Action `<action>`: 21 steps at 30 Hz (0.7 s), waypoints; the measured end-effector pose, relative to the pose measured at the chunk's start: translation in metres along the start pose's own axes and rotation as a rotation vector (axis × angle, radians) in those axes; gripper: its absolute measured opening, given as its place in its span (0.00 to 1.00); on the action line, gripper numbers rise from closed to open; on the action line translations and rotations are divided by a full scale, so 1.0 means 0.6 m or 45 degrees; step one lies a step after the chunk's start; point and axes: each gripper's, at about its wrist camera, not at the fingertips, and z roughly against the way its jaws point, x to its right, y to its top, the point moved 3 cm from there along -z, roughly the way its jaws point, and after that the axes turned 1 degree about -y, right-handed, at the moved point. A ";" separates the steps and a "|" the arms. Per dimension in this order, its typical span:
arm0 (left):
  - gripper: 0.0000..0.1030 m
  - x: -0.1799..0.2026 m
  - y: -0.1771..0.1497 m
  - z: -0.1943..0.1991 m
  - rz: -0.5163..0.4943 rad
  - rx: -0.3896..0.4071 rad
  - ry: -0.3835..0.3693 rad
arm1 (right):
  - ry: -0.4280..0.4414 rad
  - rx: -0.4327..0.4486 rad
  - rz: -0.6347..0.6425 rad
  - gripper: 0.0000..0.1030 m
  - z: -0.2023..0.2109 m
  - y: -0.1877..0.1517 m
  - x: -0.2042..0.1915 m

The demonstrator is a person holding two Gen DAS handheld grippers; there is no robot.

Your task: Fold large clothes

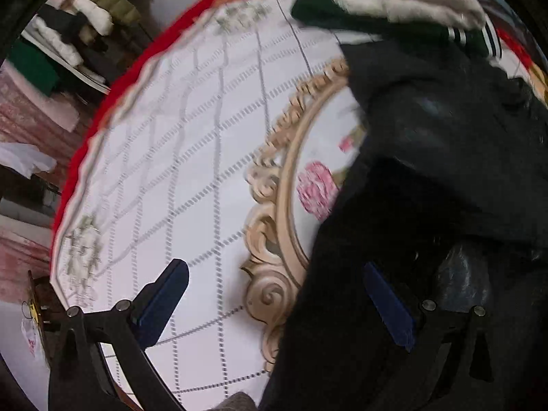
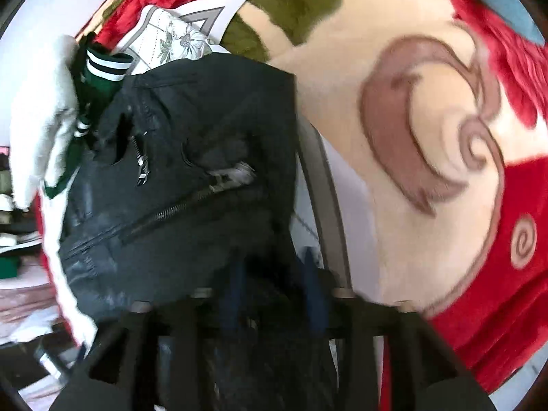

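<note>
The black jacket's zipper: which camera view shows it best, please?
The right wrist view: the black jacket faces the camera, with its diagonal zipper plain. The left wrist view shows only a dark, blurred mass of the jacket at the right, no zipper visible.

You faced a work surface covered by a white cloth [image 1: 191, 157] printed with a dotted grid, flowers and a gold scroll frame, laid over a red and cream plush blanket [image 2: 428, 178], while shelving [image 1: 68, 41] at the left edge held stacked folded garments under even, diffuse light.
</note>
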 end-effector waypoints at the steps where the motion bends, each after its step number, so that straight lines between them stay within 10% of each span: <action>1: 1.00 -0.001 -0.003 -0.005 0.008 -0.014 -0.040 | 0.006 0.007 -0.009 0.59 0.009 -0.012 0.012; 9: 0.94 0.002 -0.035 -0.060 0.028 -0.173 -0.302 | 0.037 -0.232 0.006 0.59 -0.061 -0.139 0.050; 12: 0.21 -0.008 -0.024 -0.046 0.045 -0.095 -0.376 | 0.014 -0.249 0.018 0.49 -0.086 -0.169 0.044; 13: 0.08 -0.009 -0.021 -0.042 0.035 -0.090 -0.397 | -0.032 -0.223 0.029 0.28 -0.086 -0.176 0.040; 14: 0.05 -0.011 -0.018 -0.038 0.029 -0.088 -0.430 | -0.069 -0.210 0.038 0.14 -0.086 -0.181 0.037; 21: 0.03 -0.040 -0.008 0.008 -0.029 0.027 -0.479 | -0.125 -0.110 0.097 0.05 -0.054 -0.207 -0.014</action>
